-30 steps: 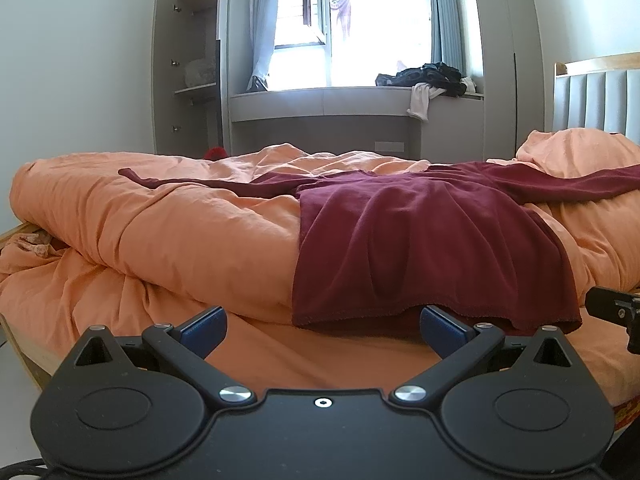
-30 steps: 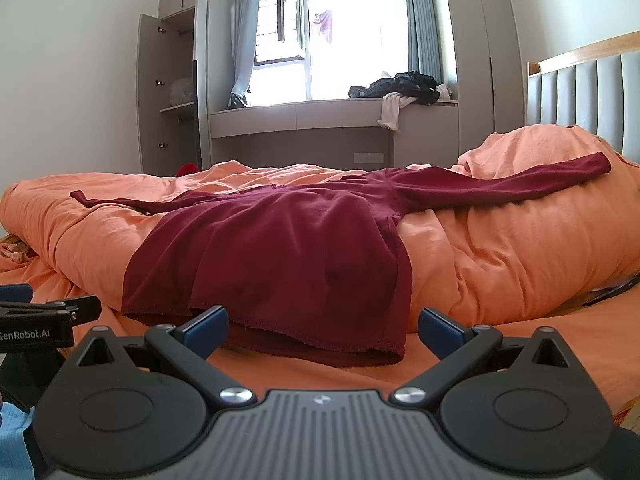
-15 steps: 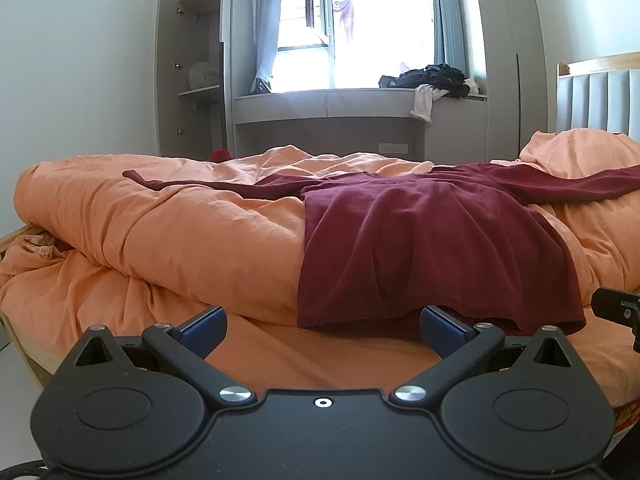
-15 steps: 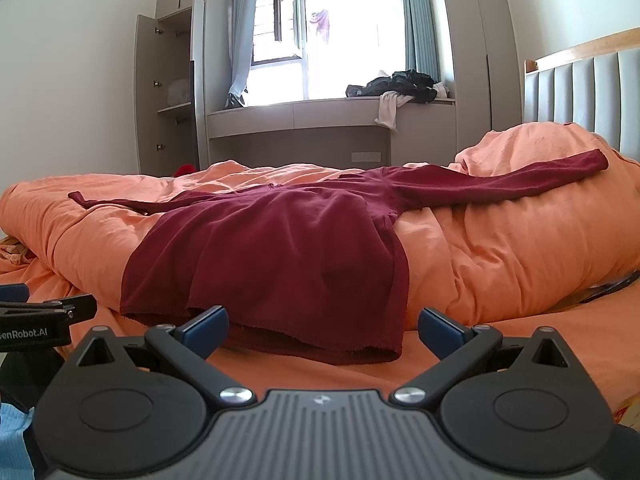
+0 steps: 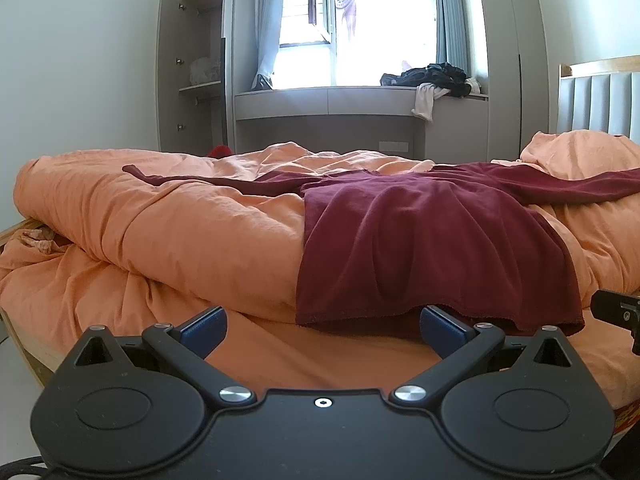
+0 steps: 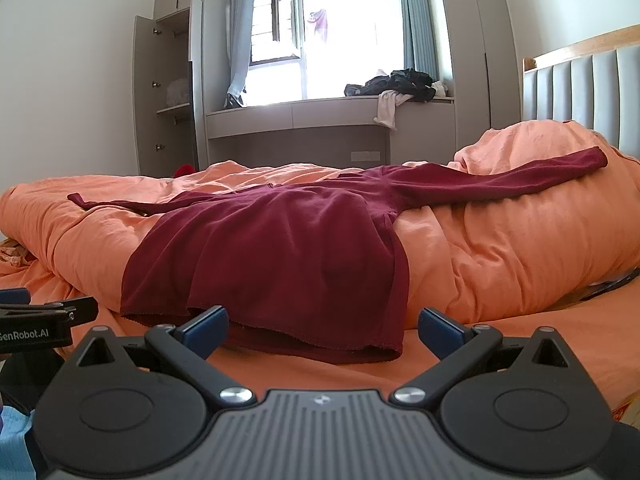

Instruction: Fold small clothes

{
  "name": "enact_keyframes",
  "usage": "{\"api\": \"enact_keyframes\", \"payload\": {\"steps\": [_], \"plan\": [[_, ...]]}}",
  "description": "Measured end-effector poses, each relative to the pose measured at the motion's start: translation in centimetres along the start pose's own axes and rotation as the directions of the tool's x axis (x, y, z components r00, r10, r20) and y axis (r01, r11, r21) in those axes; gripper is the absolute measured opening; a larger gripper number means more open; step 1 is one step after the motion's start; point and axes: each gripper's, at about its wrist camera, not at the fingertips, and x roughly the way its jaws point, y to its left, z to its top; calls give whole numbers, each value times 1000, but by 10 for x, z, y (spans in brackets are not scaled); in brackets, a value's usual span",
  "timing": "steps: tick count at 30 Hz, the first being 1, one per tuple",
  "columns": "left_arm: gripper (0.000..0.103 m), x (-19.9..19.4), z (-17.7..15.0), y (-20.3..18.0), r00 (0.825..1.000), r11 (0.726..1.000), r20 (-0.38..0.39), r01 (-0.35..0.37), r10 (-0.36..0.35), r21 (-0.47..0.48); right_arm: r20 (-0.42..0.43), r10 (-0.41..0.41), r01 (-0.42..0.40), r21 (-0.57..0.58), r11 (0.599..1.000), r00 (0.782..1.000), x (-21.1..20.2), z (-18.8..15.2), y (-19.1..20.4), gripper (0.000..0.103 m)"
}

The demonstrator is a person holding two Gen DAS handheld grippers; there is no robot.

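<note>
the maroon long-sleeved top (image 5: 424,240) lies spread over the orange duvet (image 5: 192,224) on the bed, hem at the near edge, sleeves stretched sideways along the bed's length. only the right wrist view shows its right cuff (image 6: 592,160) up by the headboard (image 6: 580,80). the left hand-held gripper (image 5: 322,326) and right hand-held gripper (image 6: 322,326) both gape wide and empty just before the hem.

Both wrist views low at the bed's (image 5: 248,232) edge, facing the window (image 6: 344,40), sharing the maroon shirt (image 5: 432,240).

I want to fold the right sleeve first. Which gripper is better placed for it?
Probably the right gripper: its view shows the whole sleeve of the maroon shirt; the left gripper faces the shirt's left hem corner.
</note>
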Motion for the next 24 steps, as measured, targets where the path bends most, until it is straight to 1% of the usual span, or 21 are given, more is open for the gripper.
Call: {"api": "enact_keyframes", "payload": {"steps": [17,24], "plan": [[103,0,-2,-2,1000,1000,12,-6,5,13,1,1,-1,4,1000,1000,-1,0,0,103],[103,6,4,-4,1000,1000,-9,10,-10,18,-5,1,-1,22,1000,1000,0,3,-2,103]]}}
